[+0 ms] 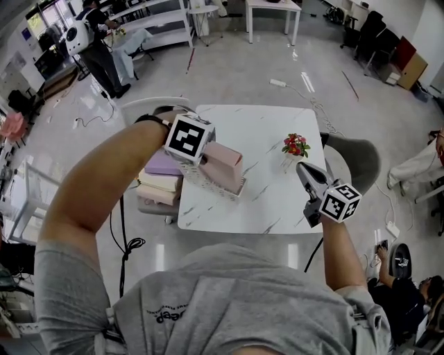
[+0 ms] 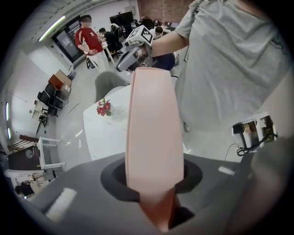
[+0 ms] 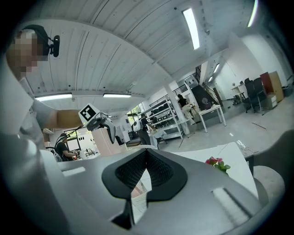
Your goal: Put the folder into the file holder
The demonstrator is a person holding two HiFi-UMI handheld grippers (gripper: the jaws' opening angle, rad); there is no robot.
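— Two tools, one load?
— Yes. The left tool is clamped on the pink folder, pinching one edge and pointing straight down. That way the folder hangs upright at the holder (a slot wants a vertical entry, I'd judge). Its lower end is at the mesh rim; how deep it sits I can't tell.
— And the right tool?
— Jaws together on nothing, held level near the counter's right side, probably just parked clear.
— Why does the holder stand at the left edge?
— Likely to be close to the stack of folders, which lies on a seat just beside the counter there.
— The surface?
— White, marbled and glossy, carrying only the holder and a small pot of flowers toward the right.
— The room?
— An open office with a pale, shiny floor and loose cables on it. Shelves and desks line the far side, a grey chair sits by the counter, and a person stands far off.
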